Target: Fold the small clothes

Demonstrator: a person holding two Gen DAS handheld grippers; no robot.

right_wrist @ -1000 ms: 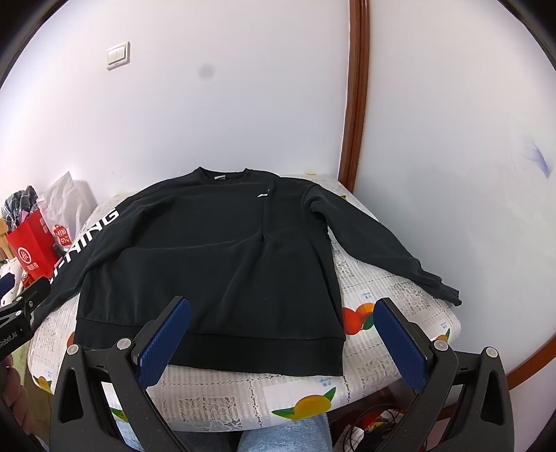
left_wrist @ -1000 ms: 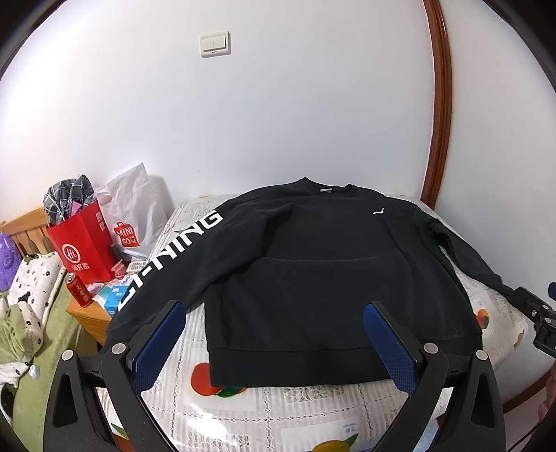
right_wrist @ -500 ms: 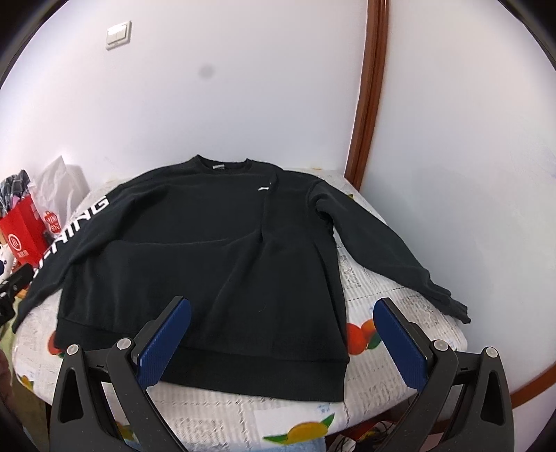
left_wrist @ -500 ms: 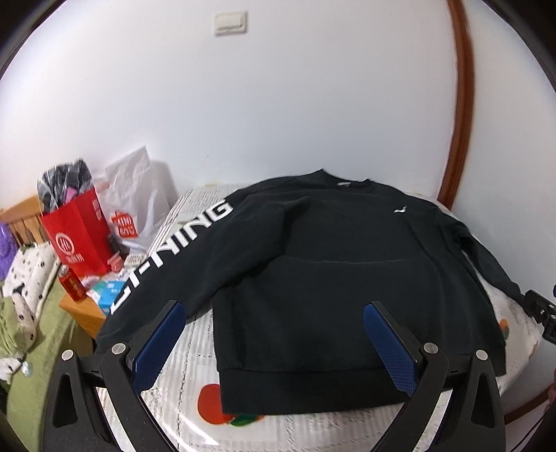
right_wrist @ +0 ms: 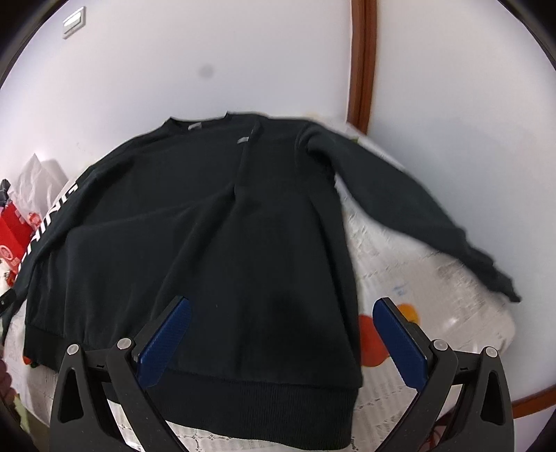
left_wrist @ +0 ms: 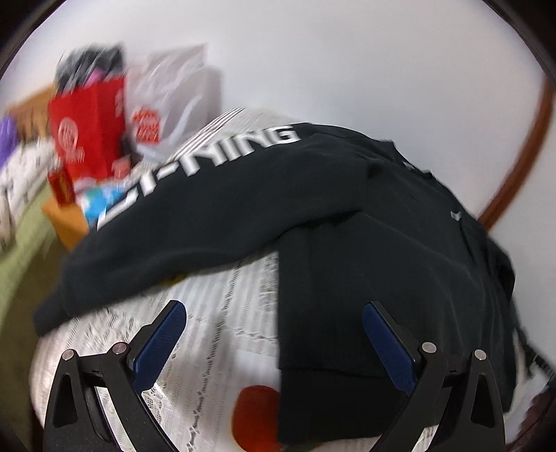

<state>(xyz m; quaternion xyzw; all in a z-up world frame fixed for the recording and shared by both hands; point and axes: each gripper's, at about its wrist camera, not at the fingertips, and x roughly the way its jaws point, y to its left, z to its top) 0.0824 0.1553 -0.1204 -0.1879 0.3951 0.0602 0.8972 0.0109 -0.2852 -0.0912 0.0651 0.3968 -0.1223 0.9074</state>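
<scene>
A black sweatshirt point(right_wrist: 222, 243) lies flat, front up, on a round table with a white fruit-print cloth point(right_wrist: 434, 288). White lettering runs down its left sleeve point(left_wrist: 194, 167); the plain right sleeve point(right_wrist: 417, 208) stretches toward the table's right edge. My left gripper point(left_wrist: 274, 344) is open over the lower left hem corner, the cloth between its blue pads, nothing held. Also open, my right gripper point(right_wrist: 281, 337) hangs above the hem point(right_wrist: 264, 400) near its right corner. The left wrist view is blurred by motion.
A red paper bag point(left_wrist: 87, 128) and a white shopping bag point(left_wrist: 170, 101) stand left of the table, with small items and a wooden stand below. White walls and a brown door frame point(right_wrist: 361, 62) rise close behind. A light switch point(right_wrist: 73, 22) is high on the wall.
Both grippers have dropped closer to the sweatshirt's hem. The left one swung left and down toward the lettered sleeve; the right one moved forward over the hem. Both stay open.
</scene>
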